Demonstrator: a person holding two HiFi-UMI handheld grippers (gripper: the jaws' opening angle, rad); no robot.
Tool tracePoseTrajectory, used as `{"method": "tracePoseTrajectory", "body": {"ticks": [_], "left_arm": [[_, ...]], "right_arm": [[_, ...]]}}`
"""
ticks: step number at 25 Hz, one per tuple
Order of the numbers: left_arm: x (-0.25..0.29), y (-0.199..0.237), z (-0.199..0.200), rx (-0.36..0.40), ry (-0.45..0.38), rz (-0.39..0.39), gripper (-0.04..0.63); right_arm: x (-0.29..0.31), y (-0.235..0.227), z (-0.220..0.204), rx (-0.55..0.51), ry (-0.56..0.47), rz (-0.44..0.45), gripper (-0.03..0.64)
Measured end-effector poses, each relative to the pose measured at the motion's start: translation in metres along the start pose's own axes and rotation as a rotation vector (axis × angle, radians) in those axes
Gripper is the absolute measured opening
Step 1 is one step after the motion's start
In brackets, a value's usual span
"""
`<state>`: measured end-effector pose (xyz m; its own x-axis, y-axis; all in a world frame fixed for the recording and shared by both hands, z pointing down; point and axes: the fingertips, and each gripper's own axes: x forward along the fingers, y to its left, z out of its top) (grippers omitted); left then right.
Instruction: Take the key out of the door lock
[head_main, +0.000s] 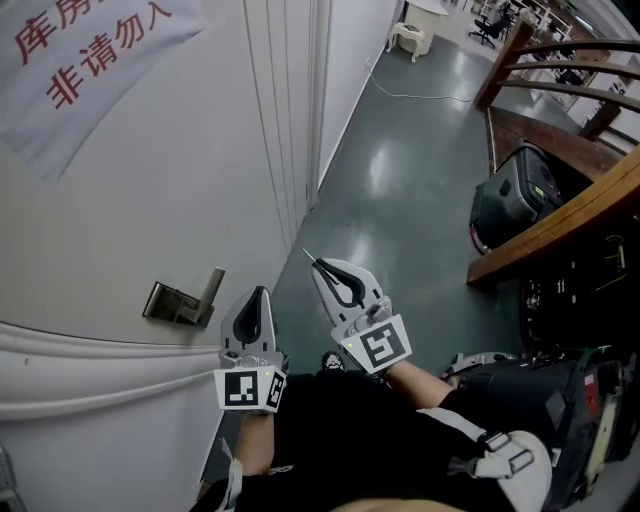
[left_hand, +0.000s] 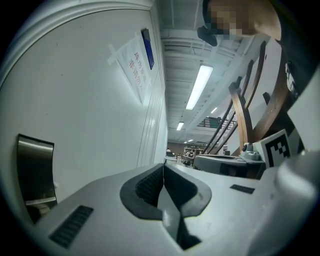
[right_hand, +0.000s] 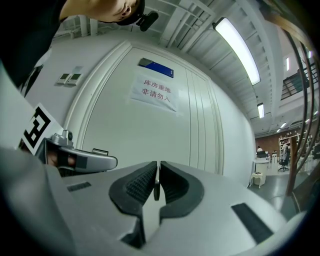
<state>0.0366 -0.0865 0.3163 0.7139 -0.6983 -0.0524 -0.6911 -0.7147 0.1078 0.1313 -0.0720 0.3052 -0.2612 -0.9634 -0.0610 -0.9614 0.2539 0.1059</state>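
In the head view my right gripper (head_main: 322, 265) is held up beside the white door (head_main: 130, 200), shut on a thin metal key (head_main: 308, 256) whose tip sticks out past the jaws. The right gripper view shows the key (right_hand: 156, 189) edge-on, pinched between the ribbed pads of that gripper (right_hand: 157, 165). My left gripper (head_main: 262, 292) hovers just right of the metal door handle (head_main: 185, 300), apart from it. Its jaws (left_hand: 163, 167) are shut with nothing between them. The handle plate (left_hand: 35, 175) shows at the far left of the left gripper view.
A paper sign (head_main: 90, 60) with red characters is taped high on the door. A black suitcase (head_main: 515, 195) and a wooden railing (head_main: 560, 230) stand at the right. Grey floor (head_main: 410, 180) runs ahead to a white stool (head_main: 412, 38).
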Motion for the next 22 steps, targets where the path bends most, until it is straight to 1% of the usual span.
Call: {"method": "tracePoseTrajectory", "body": {"ticks": [10,16,22], "left_arm": [[0.0041,-0.0002,-0.0013,0.001,0.005,-0.014,0.023],[0.0062,-0.0022,-0.0041,-0.003,0.011,-0.025,0.023],[0.0060,-0.0018,-0.0056,-0.008,0.016,-0.028,0.023]], "right_arm": [[0.0001,-0.0009,0.0010,-0.009,-0.013,-0.012,0.031],[-0.0016,-0.0036,-0.0018,0.011,-0.007,-0.023,0.031],[-0.0007,-0.0005,-0.0023,0.010,-0.008,-0.018,0.031]]}}
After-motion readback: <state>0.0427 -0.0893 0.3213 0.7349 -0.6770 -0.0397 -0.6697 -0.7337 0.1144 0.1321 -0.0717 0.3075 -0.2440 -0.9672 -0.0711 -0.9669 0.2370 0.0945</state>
